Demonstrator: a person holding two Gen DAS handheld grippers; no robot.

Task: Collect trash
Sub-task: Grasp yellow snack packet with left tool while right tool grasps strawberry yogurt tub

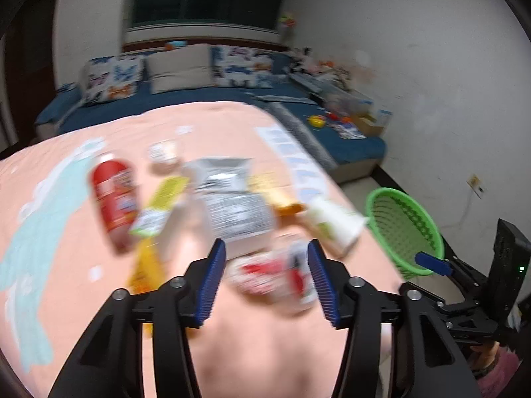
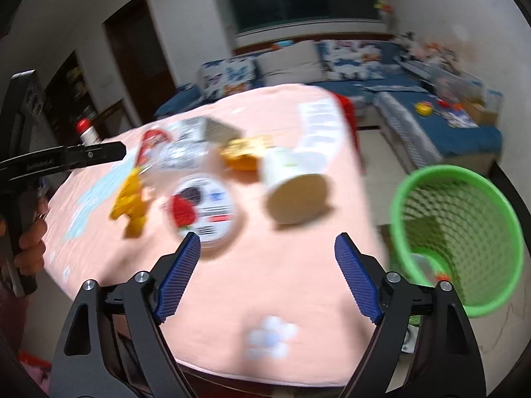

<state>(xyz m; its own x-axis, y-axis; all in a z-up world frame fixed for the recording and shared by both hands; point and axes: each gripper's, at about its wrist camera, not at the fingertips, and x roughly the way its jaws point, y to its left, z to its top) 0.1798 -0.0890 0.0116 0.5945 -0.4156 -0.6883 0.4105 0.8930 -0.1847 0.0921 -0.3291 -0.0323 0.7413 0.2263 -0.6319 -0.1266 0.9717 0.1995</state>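
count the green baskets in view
1: a green basket past the right edge of the pink-covered table, below its top. Others may be out of view.

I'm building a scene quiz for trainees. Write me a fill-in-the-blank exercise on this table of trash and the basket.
1. The mesh waste basket beside the table is ____ in colour.
2. The cloth on the table is ____ in colour.
3. The white paper cup lies on its ____, not upright.
4. The right gripper has its jaws ____, with nothing between them.

Missing words: green; pink; side; open
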